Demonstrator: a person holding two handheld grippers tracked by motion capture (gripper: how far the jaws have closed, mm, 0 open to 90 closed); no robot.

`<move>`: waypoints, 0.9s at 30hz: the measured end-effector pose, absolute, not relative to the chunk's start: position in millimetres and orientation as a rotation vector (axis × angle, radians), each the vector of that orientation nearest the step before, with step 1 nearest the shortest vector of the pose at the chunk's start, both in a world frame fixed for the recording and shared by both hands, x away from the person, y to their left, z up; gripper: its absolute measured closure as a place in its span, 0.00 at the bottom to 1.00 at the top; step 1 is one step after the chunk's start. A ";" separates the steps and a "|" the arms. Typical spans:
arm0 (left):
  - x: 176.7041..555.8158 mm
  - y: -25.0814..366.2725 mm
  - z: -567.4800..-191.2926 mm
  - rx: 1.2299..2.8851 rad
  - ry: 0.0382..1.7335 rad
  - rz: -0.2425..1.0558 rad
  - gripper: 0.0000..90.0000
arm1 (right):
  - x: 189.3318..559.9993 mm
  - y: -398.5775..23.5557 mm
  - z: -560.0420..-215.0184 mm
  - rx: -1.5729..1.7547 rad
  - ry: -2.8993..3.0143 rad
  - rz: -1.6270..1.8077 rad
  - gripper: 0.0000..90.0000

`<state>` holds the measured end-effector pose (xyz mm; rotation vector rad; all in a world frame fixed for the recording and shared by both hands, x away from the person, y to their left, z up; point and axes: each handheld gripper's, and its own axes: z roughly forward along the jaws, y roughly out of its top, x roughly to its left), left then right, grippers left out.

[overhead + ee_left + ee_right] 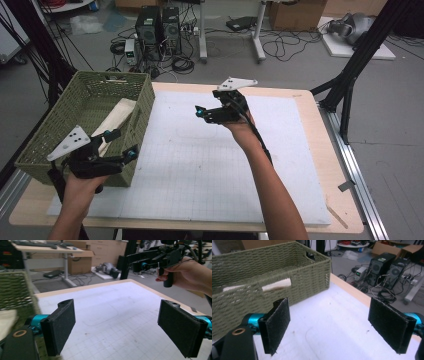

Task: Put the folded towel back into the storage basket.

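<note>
Both tools stand with felt-padded black jaws wide apart and nothing between them, the left tool (122, 145) at lower left beside the woven green basket (145, 102) holding cream cloth (117, 116), the right tool (200, 112) mid-frame above the white gridded surface (200, 170).

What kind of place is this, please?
Probably a lab or workshop: computer towers and loose cables lie on the floor, with cardboard boxes behind the work table.

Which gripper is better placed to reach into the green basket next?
Left. The left gripper is open at the basket rim by the cloth; the right gripper hangs over mid-table.
</note>
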<state>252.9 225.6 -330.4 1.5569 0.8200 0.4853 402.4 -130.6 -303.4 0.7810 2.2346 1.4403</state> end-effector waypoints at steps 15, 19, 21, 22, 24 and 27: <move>261.7 180.0 -343.3 1.628 0.724 0.408 0.17 | 355.9 -206.1 -327.7 0.881 2.131 1.402 0.18; 265.3 165.3 -351.4 1.662 0.683 0.381 0.17 | 342.6 -223.7 -336.6 0.900 2.112 1.374 0.18; 267.6 159.3 -355.7 1.675 0.668 0.373 0.17 | 336.5 -232.7 -341.6 0.926 2.103 1.370 0.18; 269.1 157.3 -357.8 1.682 0.665 0.370 0.17 | 334.0 -237.2 -344.2 0.934 2.097 1.362 0.18; 271.4 153.2 -362.0 1.686 0.660 0.363 0.17 | 328.8 -245.9 -349.0 0.953 2.088 1.350 0.18; 274.9 146.0 -368.5 1.692 0.646 0.352 0.17 | 321.0 -258.6 -355.6 0.985 2.071 1.339 0.18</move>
